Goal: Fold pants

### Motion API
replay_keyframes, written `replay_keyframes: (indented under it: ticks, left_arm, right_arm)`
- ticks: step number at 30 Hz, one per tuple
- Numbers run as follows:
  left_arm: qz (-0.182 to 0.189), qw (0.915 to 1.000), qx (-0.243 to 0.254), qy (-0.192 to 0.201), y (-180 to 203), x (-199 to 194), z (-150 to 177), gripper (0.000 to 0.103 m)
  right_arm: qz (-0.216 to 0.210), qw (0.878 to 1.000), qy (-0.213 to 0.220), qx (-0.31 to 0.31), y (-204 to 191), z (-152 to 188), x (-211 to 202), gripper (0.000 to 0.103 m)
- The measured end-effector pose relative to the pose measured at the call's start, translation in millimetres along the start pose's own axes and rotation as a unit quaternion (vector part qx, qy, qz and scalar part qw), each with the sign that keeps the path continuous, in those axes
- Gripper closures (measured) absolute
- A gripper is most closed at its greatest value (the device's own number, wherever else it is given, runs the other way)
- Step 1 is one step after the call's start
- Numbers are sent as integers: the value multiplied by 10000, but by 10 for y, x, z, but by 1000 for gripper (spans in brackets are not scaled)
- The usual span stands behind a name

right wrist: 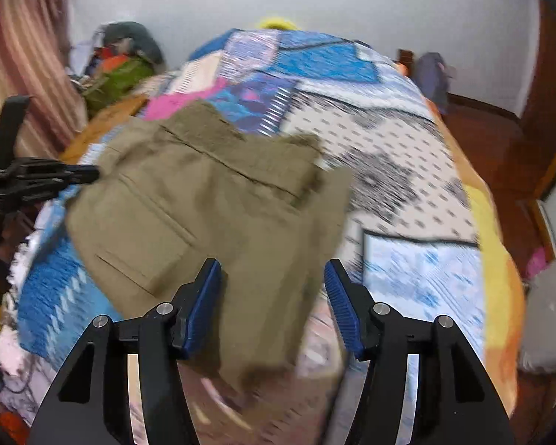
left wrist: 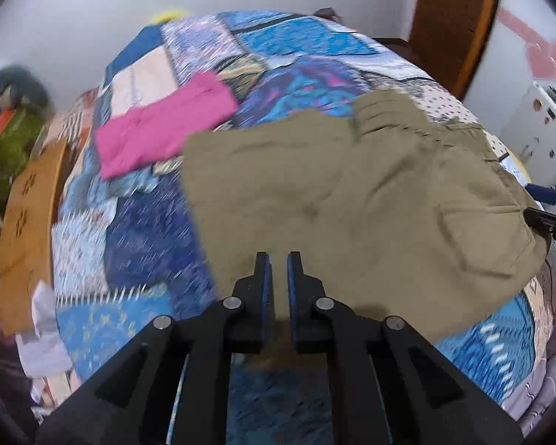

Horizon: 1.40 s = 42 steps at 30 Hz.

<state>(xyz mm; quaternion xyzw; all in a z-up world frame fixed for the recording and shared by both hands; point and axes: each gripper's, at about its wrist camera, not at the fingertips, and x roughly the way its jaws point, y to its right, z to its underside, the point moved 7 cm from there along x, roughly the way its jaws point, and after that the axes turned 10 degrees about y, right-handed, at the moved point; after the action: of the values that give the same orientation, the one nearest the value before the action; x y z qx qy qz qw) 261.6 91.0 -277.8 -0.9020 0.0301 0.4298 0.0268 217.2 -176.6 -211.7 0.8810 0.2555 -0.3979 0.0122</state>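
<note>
Khaki pants (left wrist: 352,185): spread on patchwork bedspread (left wrist: 159,230) for folding; left tool (left wrist: 278,259) near-closed, grip uncertain; right tool (right wrist: 272,270) wide open, empty.

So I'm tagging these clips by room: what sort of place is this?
Most likely a bedroom in a home: khaki pants lie on a bed under a patchwork quilt, folded pink pants beside them, a clothes pile by the wall.

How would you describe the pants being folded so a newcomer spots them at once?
Start from the patchwork quilt that covers the bed. The pants lie crumpled on its near part, just ahead of the left tool. They are plain khaki with a patch pocket, unlike the folded pink cloth farther back.
</note>
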Motion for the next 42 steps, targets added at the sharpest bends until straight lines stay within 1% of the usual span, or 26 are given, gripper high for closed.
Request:
replay_keyframes:
  ticks: [1, 2, 4, 6, 8, 10, 12, 15, 18, 20, 21, 24, 28, 29, 30, 35, 39, 42]
  left_arm:
    - [-5, 10000, -95, -10, -65, -22, 24, 93]
    - [-22, 9998, -206, -2, -151, -53, 43, 91]
    - [-94, 9990, -444, 57, -333, -133, 55, 79]
    - [-91, 9978, -638, 135, -432, -191, 48, 54]
    - [-15, 9965, -793, 254, -494, -241, 18, 49]
    - [48, 9963, -816, 267, -491, -230, 2, 46]
    - [204, 9957, -870, 232, -446, -153, 7, 37]
    - [429, 9947, -938, 19, -344, 46, 48, 36]
    - [572, 9926, -1063, -143, -279, 259, 95, 36]
    - [774, 9879, -1335, -119, -283, 323, 81, 36]
    - [929, 9837, -1534, -145, -295, 361, 60, 36]
    - [1066, 9794, -1712, -118, -302, 439, -6, 36]
    - [1208, 9780, -1698, -120, -247, 454, -87, 37]
    - [1258, 9781, -1654, -117, -211, 431, -101, 38]
    - [1266, 9785, -1625, -110, -197, 407, -107, 41]
    - [1411, 9784, -1502, -178, -77, 250, -40, 43]
    - [1502, 9792, -1354, -160, 19, 174, -30, 43]
    - [1522, 9789, -1356, -170, 41, 240, -60, 43]
  right_arm:
    - [-33, 9998, 12, 175, 60, 20, -33, 48]
    - [-38, 9995, 29, 302, 105, 29, -62, 48]
    - [38, 9992, 74, 392, 172, 19, -118, 48]
    - [73, 9990, 139, 407, 184, -10, -156, 47]
    - [61, 9988, 184, 441, 162, -39, -158, 43]
    - [39, 9988, 181, 452, 138, -44, -112, 41]
    - [-32, 9986, 112, 516, 123, -33, -20, 40]
    - [-237, 9966, -23, 788, 128, 22, 161, 39]
    - [-459, 9923, 1, 1150, 161, 11, 277, 39]
    - [-548, 9903, -2, 1277, 184, -20, 336, 39]
    - [-603, 9893, -18, 1325, 192, -41, 373, 39]
    - [-742, 9880, -75, 1355, 181, -86, 447, 37]
    - [-943, 9849, -154, 1445, 144, -134, 497, 36]
    - [-951, 9850, -167, 1433, 135, -133, 488, 36]
    - [-977, 9850, -176, 1412, 127, -125, 472, 36]
    - [-1228, 9828, -280, 1352, 42, -34, 327, 37]
    - [-1232, 9836, -375, 1262, 13, 5, 301, 37]
    - [-1232, 9840, -443, 1209, 3, -23, 365, 37]
